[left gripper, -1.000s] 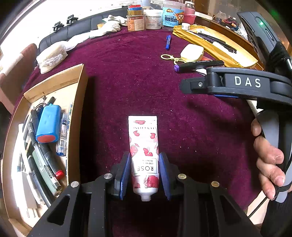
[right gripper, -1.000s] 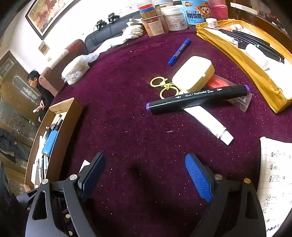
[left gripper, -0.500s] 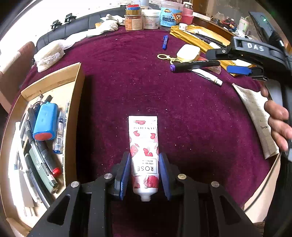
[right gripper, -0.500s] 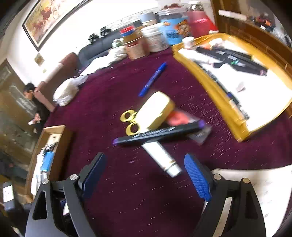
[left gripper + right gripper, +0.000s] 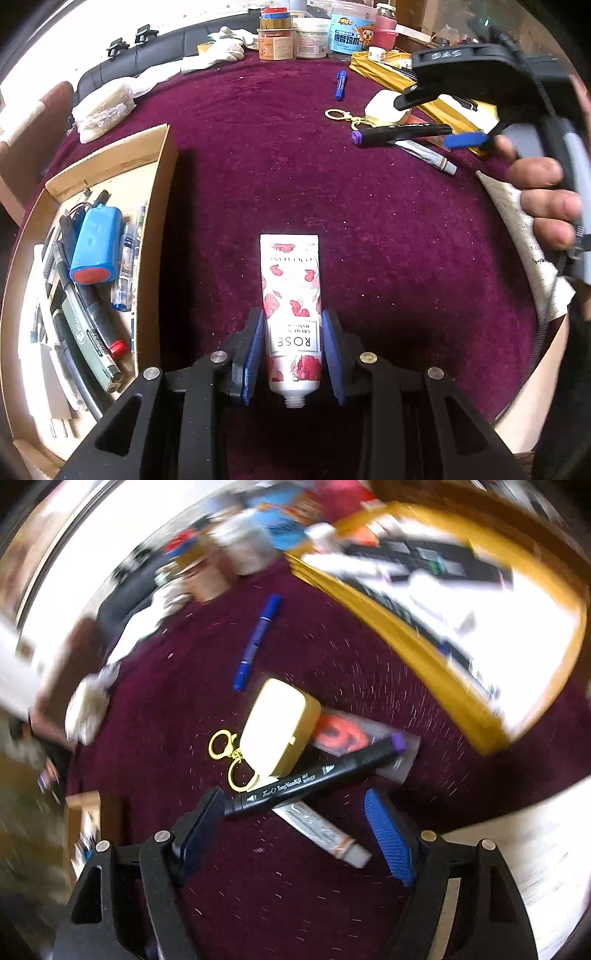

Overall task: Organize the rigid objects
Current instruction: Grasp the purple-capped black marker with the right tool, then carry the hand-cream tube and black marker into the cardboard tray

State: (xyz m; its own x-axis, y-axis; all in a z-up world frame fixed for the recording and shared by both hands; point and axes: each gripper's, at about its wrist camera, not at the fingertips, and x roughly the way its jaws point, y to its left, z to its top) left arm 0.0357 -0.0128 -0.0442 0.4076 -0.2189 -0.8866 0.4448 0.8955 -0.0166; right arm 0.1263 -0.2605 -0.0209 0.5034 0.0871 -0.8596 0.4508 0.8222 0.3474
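My left gripper (image 5: 293,350) is shut on a white hand-cream tube with red roses (image 5: 291,288), which lies on the purple cloth with its threaded neck toward me. My right gripper (image 5: 293,805) hangs over a small heap at the far right, and its jaws are closing. Between its fingers lie a black marker with a purple end (image 5: 314,775) and a small white tube (image 5: 321,830); the pads touch neither. The left wrist view shows that gripper (image 5: 432,122) in a hand above the marker (image 5: 400,132).
A cream case (image 5: 280,727), a gold key ring (image 5: 225,753) and a blue pen (image 5: 256,642) lie beyond the marker. A yellow tray (image 5: 424,646) holds pens at the right. A wooden box (image 5: 162,177) with several pens stands at the left. Paper (image 5: 524,236) lies at the right edge; jars (image 5: 314,37) stand behind.
My right gripper has moved away across the table to above the marker and small tube, rolling as it went, with its jaws slightly narrower. The left gripper and the cream tube have stayed put.
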